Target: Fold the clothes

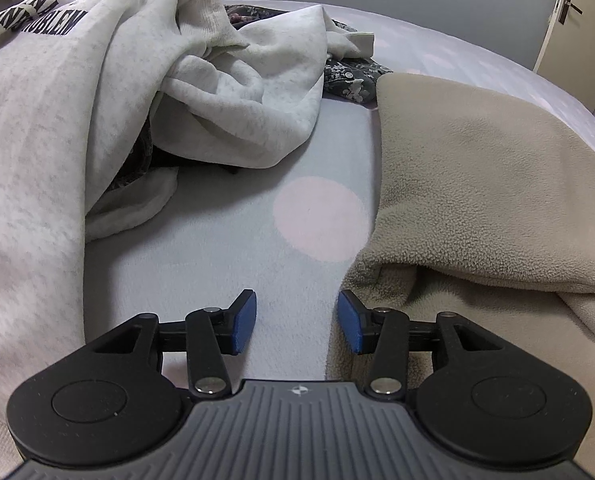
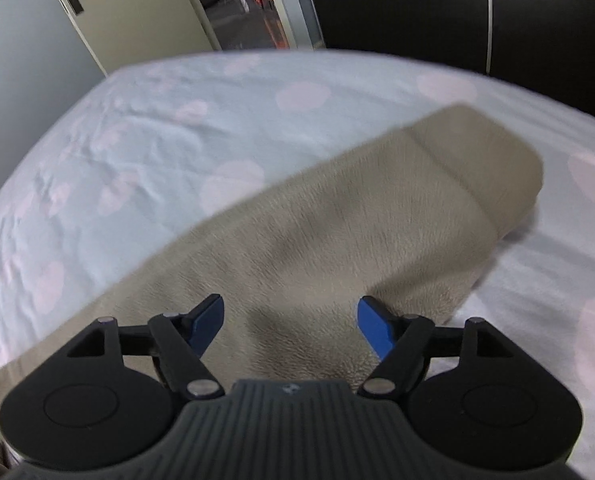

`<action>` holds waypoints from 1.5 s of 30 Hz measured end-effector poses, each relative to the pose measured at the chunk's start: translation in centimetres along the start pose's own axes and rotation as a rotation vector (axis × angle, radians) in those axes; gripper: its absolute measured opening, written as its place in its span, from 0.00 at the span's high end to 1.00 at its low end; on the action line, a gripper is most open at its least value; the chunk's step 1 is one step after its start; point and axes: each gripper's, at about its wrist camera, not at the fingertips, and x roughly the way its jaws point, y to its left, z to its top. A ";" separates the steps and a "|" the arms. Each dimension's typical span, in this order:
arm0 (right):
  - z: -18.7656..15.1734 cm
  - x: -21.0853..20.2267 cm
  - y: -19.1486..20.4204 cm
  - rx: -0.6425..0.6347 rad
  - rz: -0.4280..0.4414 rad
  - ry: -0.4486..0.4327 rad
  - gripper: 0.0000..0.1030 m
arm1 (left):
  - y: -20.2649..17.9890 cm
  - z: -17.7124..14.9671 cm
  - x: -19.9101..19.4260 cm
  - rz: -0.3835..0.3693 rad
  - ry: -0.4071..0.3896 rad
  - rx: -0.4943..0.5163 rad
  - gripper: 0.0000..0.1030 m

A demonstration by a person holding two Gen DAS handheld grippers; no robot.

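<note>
The beige fleece (image 2: 337, 220) stretches ahead-right beneath the right tool (image 2: 289, 326), seemingly nearer; left tool (image 1: 296, 320) beside its edge; both gape empty.

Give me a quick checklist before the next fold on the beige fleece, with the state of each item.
1. Left gripper open, nothing between its pads: ok.
2. Right gripper open above the beige fleece: ok.
3. Fleece sleeve lying flat on the bed sheet: ok.
4. Fleece edge clear of the white sweatshirt: ok.
5. Whole fleece smooth: cannot tell, partly out of view.
</note>
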 end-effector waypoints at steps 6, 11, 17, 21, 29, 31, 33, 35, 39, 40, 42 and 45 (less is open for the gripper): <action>-0.4 1.2 0.7 -0.064 0.013 -0.005 0.19 | -0.1 -0.1 0.3 0.008 -0.003 -0.005 0.57; 0.6 1.0 1.4 -0.041 0.043 -0.018 0.97 | 0.0 -0.1 0.4 0.002 -0.004 -0.007 0.57; 1.1 -0.9 4.8 -0.118 0.122 -0.057 0.99 | 0.2 -0.2 0.3 -0.009 -0.003 -0.022 0.57; 0.9 -2.1 6.4 -0.130 0.149 -0.054 0.99 | 0.4 -0.2 0.3 -0.019 0.000 -0.033 0.57; 0.3 -3.2 6.3 -0.124 0.142 -0.048 0.94 | 0.5 -0.2 0.4 -0.027 0.005 -0.042 0.56; 0.3 -3.0 5.7 -0.112 0.121 -0.047 0.87 | 0.4 -0.2 0.5 -0.023 0.006 -0.040 0.56; 0.3 -2.8 4.9 -0.097 0.100 -0.050 0.63 | 0.3 -0.2 0.6 -0.019 0.005 -0.034 0.55; 0.4 -2.5 4.1 -0.091 0.079 -0.055 0.58 | 0.2 -0.2 0.7 -0.016 0.005 -0.028 0.55; 0.9 -1.9 2.0 -0.087 0.027 -0.060 0.51 | 0.2 -0.2 0.7 -0.015 0.005 -0.024 0.54; 1.1 -1.8 1.3 -0.077 0.012 -0.065 0.46 | 0.2 -0.1 0.6 -0.014 0.005 -0.025 0.54; 1.5 -1.7 -0.3 -0.051 -0.022 -0.078 0.41 | 0.2 -0.1 0.6 -0.015 0.005 -0.026 0.54; 2.1 -1.6 -2.7 -0.028 -0.063 -0.096 0.39 | 0.1 0.0 0.6 -0.011 0.004 -0.023 0.54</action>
